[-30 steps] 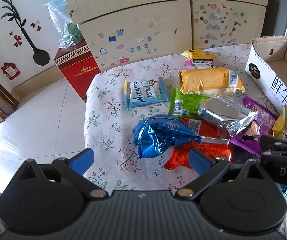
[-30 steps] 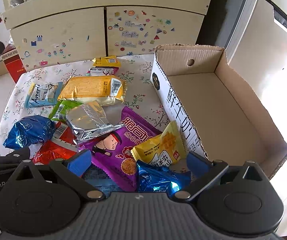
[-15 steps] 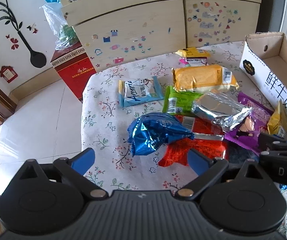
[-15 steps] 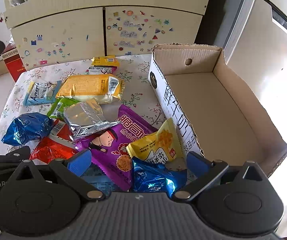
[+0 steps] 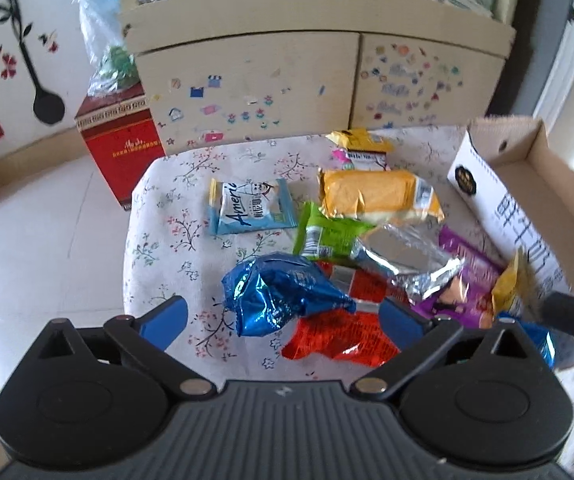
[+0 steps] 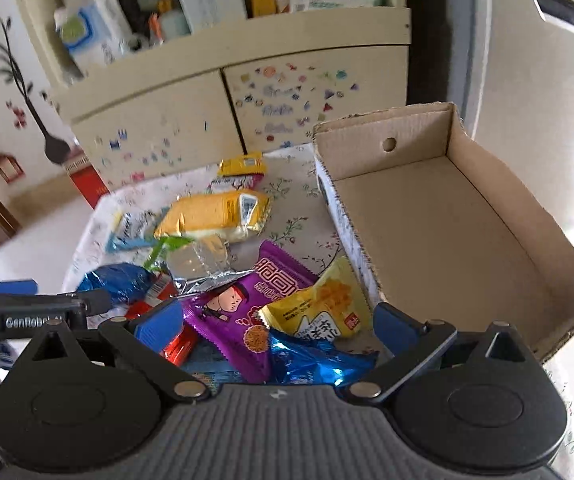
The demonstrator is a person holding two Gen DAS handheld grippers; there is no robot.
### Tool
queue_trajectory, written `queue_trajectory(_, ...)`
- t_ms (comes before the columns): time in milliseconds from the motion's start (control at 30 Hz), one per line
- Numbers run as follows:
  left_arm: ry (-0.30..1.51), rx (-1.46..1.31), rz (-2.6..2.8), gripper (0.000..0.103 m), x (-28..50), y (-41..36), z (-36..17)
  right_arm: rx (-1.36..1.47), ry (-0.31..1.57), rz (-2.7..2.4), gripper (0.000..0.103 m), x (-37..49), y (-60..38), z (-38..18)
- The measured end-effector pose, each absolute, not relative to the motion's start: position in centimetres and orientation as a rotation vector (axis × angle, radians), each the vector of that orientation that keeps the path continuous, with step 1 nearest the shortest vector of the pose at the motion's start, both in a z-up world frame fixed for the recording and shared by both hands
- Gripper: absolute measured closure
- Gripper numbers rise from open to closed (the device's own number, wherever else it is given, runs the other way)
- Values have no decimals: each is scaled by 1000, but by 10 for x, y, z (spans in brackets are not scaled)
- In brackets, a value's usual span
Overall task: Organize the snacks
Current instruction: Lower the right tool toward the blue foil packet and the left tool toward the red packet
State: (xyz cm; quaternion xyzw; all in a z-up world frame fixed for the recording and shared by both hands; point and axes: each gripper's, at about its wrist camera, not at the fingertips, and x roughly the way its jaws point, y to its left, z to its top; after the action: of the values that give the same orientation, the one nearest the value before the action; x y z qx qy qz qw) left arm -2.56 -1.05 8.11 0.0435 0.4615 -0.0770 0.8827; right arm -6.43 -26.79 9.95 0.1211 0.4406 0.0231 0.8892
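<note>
left gripper: jaws just widened, apart, nothing clamped, over blue foil packet | snacks: heaped on floral tablecloth left of cardboard box, yellow packet nearest its wall | right gripper: jaws apart, gripping nothing, above purple packet beside box

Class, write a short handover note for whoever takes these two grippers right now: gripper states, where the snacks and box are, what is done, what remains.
Left gripper: jaws open, nothing held, over the blue foil packet; they have just been opening.
Right gripper: open, nothing held, over the yellow packet and purple packet.
All snacks lie on the table. The cardboard box beside them holds nothing.
Done: nothing boxed. Left: every packet.
</note>
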Motion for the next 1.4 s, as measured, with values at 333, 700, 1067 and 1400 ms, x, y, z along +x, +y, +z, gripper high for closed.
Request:
queue_trajectory(333,939,53,-209,2,-18,-29,67,306,937,139,14,-84,-280,89)
queue_trajectory(700,915,95,-220,1,-8,-52,40,210,1027,111,21,-81,-262,60)
queue_trajectory(1067,1022,63,-153,1,-8,-18,23,208,1078,211,20,-80,-245,51)
queue_trajectory(1400,1075,124,-86,1,-15,20,27,241,1103,380,17,-83,-231,56)
